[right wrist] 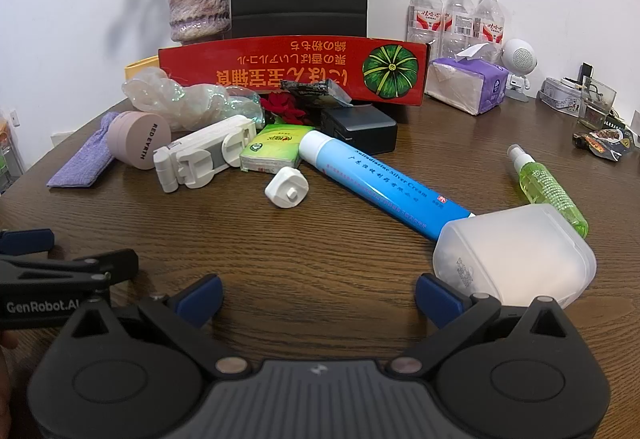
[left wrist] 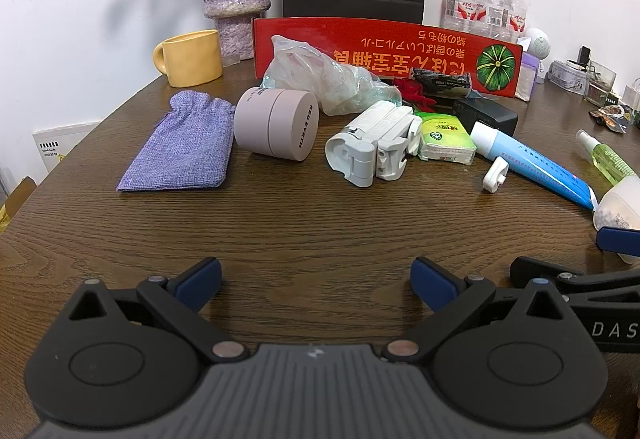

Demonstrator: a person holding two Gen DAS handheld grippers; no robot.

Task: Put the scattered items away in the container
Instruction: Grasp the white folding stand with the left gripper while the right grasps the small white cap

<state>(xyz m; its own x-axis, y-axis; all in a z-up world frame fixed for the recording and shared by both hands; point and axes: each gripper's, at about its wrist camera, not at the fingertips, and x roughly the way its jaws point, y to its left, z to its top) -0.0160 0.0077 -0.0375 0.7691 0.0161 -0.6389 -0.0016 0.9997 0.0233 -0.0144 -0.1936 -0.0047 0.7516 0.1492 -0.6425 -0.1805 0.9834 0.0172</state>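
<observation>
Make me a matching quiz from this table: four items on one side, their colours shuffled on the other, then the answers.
Items:
1. mug
2. pouch
3. cream tube
4. spray bottle

Colours:
A. green
B. blue and white
C. yellow
D. purple

Pairs: 1-C, 2-D, 3-B, 4-A

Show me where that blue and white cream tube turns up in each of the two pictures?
Left wrist view: cream tube lies at the right edge, running down to the right.
Right wrist view: cream tube lies near the middle, slanting down to the right.
Shared landmark: the red box behind the clutter.
</observation>
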